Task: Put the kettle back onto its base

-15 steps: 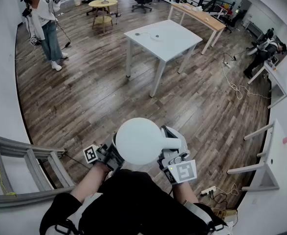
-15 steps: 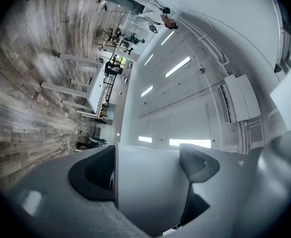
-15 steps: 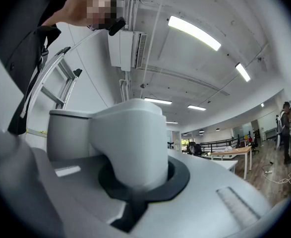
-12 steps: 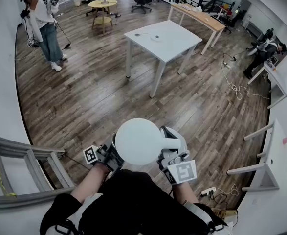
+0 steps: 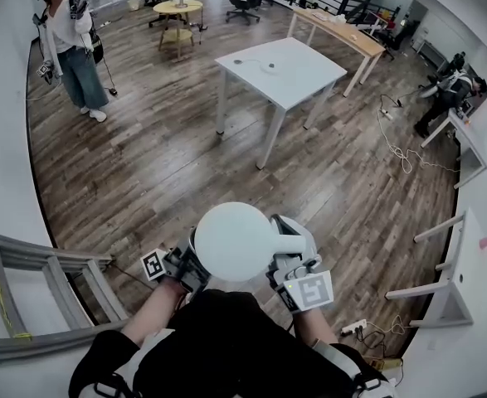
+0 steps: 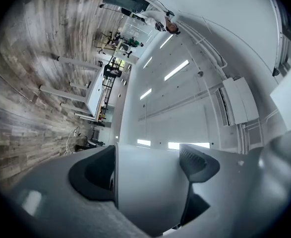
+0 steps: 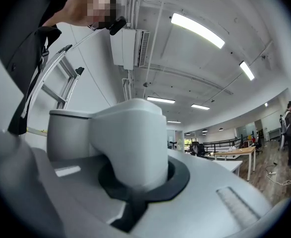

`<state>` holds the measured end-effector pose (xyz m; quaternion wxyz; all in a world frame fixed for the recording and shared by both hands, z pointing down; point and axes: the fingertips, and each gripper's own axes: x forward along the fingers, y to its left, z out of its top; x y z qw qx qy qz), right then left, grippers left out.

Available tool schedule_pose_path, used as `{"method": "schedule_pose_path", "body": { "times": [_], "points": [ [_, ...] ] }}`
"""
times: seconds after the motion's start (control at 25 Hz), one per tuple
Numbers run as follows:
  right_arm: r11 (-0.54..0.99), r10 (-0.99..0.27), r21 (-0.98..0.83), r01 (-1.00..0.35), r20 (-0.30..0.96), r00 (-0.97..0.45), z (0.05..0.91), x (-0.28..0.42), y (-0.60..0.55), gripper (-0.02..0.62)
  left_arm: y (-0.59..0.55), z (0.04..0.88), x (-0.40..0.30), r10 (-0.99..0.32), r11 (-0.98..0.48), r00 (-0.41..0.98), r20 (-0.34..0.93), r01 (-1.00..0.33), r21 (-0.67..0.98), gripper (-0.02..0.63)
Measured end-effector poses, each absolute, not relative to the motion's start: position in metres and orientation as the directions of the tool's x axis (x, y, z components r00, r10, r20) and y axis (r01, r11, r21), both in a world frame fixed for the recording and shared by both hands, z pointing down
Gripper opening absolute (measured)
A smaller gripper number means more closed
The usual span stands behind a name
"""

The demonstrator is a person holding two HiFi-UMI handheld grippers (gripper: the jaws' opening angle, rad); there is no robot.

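Kettle (image 5: 235, 240) gripped from both sides, close to the torso.
Left gripper (image 5: 193, 257) spread wide, pads against its white wall; right gripper (image 5: 283, 257) clamped tight round handle (image 5: 291, 240).

Bright, even light; strong fisheye edge distortion

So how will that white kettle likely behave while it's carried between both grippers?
The kettle looks rigid: nothing gives under either grip. Its smooth, rounded body may slip in the left gripper, whose jaws span it at full stretch. The right gripper, shut on the handle, probably guards against tipping.
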<state>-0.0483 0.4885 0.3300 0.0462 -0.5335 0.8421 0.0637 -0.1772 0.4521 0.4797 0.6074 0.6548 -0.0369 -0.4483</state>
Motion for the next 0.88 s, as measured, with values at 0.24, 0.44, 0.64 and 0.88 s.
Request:
{"method": "schedule_pose_path", "body": {
  "times": [0.24,0.44,0.64,0.88],
  "points": [
    [0.447,-0.878,0.073,-0.891,-0.156,-0.453,0.328,-0.073,0.475,-0.002,0.440,0.479,-0.204,-0.603,-0.278,0.581,-0.547,0.490,0.826,0.414],
    [0.459,-0.869,0.069,-0.886,-0.176,-0.463,0.322,-0.102,0.453,-0.001,0.418,0.471,-0.232,-0.598,-0.306,0.570,-0.563,0.487,0.818,0.414],
    [0.466,-0.864,0.088,-0.880,-0.167,-0.475,0.325,-0.121,0.436,0.000,0.403,0.467,-0.254,-0.611,-0.298,0.560,-0.559,0.492,0.818,0.414],
    [0.485,-0.858,0.077,-0.871,-0.154,-0.491,0.333,-0.153,0.430,0.000,0.402,0.481,-0.286,-0.628,-0.315,0.538,-0.562,0.485,0.816,0.414]
  ]
}}
